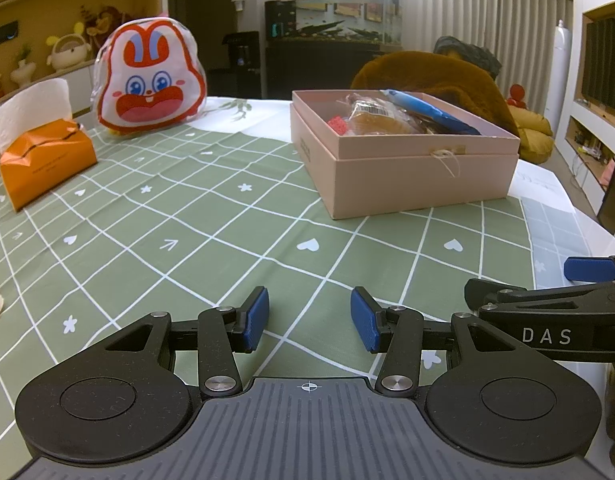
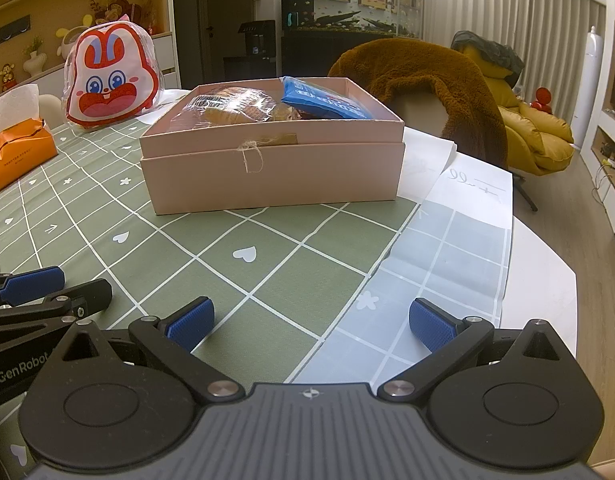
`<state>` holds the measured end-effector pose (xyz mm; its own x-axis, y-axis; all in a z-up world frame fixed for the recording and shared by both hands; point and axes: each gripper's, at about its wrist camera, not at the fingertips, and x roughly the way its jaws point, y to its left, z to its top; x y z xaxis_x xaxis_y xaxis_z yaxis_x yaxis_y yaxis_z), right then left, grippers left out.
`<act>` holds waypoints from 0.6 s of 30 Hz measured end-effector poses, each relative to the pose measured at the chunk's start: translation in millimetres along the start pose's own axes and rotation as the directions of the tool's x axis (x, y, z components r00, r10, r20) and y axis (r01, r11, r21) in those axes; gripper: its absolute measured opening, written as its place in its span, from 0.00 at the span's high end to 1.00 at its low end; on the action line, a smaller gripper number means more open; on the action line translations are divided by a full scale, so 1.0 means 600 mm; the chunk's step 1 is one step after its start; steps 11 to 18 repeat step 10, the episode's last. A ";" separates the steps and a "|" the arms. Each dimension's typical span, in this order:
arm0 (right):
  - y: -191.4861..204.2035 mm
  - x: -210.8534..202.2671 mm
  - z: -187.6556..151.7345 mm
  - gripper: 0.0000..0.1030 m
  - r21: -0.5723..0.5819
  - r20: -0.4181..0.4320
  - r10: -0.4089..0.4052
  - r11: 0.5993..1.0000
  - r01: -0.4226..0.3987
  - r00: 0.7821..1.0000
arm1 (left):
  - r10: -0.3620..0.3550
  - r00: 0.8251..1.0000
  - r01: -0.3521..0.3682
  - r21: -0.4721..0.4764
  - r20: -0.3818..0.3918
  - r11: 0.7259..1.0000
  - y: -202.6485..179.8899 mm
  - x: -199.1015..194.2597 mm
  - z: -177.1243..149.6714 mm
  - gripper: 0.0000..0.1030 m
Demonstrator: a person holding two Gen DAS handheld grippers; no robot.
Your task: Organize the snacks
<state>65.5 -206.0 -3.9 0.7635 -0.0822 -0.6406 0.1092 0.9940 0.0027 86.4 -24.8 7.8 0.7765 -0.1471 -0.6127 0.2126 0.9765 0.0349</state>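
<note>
Pink box (image 2: 271, 172) seen open, nested in its lid, string loop at front; set on table at 12 o'clock from right gripper (image 2: 311, 322), 1 o'clock from left gripper (image 1: 309, 316). Inside: bread packs (image 2: 231, 106) at left, blue pack (image 2: 323, 100) at right. Both grippers held spread, nothing gripped, low over green grid cloth (image 1: 187, 240). Bunny bag (image 1: 151, 76) and orange tissue pack (image 1: 43, 160) placed at 10 o'clock. Brown throw (image 2: 435, 80) draped over chair behind box.
</note>
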 end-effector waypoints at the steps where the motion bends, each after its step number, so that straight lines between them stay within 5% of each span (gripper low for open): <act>1: 0.000 0.000 0.000 0.00 0.000 0.000 0.000 1.000 0.000 1.000 | 0.000 1.000 0.000 0.000 0.000 1.000 0.000 0.000 0.000 0.49; 18: 0.000 0.000 0.000 0.00 0.000 0.000 0.000 1.000 0.000 1.000 | -0.007 1.000 0.007 -0.004 -0.001 1.000 0.003 0.000 0.000 0.50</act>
